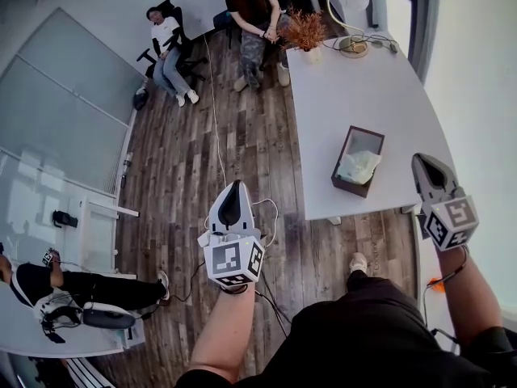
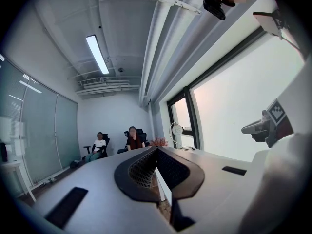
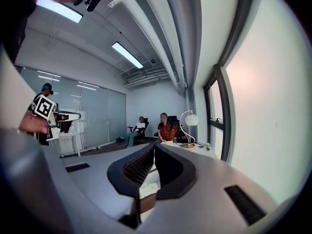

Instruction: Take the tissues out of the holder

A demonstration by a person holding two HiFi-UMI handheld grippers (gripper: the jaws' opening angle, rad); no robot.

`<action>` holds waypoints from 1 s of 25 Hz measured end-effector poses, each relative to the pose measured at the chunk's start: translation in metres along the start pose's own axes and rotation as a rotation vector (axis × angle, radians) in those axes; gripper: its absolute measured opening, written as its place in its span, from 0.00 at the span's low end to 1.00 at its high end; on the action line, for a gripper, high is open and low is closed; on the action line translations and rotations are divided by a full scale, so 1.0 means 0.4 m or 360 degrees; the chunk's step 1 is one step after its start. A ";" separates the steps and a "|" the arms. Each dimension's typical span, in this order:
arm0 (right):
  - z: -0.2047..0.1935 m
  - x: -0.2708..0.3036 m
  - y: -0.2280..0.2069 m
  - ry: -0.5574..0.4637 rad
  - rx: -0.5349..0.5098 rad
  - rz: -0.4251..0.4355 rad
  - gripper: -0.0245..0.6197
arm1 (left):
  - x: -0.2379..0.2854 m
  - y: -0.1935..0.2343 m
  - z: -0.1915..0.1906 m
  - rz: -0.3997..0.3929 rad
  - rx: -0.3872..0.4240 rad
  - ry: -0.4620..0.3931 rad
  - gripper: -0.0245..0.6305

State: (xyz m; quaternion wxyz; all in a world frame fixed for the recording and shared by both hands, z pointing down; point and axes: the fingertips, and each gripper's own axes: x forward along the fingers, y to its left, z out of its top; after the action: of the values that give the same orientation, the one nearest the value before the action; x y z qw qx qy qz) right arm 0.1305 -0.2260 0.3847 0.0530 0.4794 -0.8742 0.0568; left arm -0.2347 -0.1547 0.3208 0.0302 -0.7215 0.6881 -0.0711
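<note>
A dark brown tissue holder (image 1: 349, 184) stands on the white table (image 1: 347, 95) near its front edge, with white tissues (image 1: 359, 166) bunched in its open top. My right gripper (image 1: 422, 163) hovers to the right of the holder over the table's front right corner, jaws shut and empty. My left gripper (image 1: 235, 187) hangs over the wooden floor, left of the table, also shut with nothing in it. In the right gripper view the tissues (image 3: 147, 181) and holder (image 3: 147, 202) show just below the closed jaws (image 3: 154, 146). The left gripper view (image 2: 156, 150) shows only the room.
A potted dried plant (image 1: 306, 32) and a desk lamp (image 1: 352, 24) stand at the table's far end. Two people sit on chairs (image 1: 212, 35) beyond it. A cable (image 1: 216, 128) runs along the floor. Another person (image 1: 56, 285) sits at a white desk at the lower left.
</note>
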 end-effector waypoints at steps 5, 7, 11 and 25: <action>-0.006 0.106 -0.022 0.0018 0.0014 0.0062 0.05 | 0.085 -0.005 0.001 0.0010 0.0021 0.0022 0.04; -0.019 0.136 -0.019 0.0038 0.0034 0.0084 0.05 | 0.109 -0.004 -0.006 0.0008 0.0026 0.0040 0.04; -0.048 0.175 -0.007 0.0075 0.0052 0.0101 0.05 | 0.149 -0.006 -0.029 -0.0022 0.0035 0.0065 0.04; -0.173 0.246 0.058 0.0257 0.0100 0.0147 0.05 | 0.329 -0.016 -0.128 -0.0230 -0.0017 0.0134 0.04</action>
State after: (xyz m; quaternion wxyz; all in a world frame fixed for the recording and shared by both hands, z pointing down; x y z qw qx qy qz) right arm 0.0608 -0.2852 0.4665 0.1056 0.4340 -0.8859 0.1251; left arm -0.2303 -0.2826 0.3803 -0.0079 -0.7658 0.6353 -0.0997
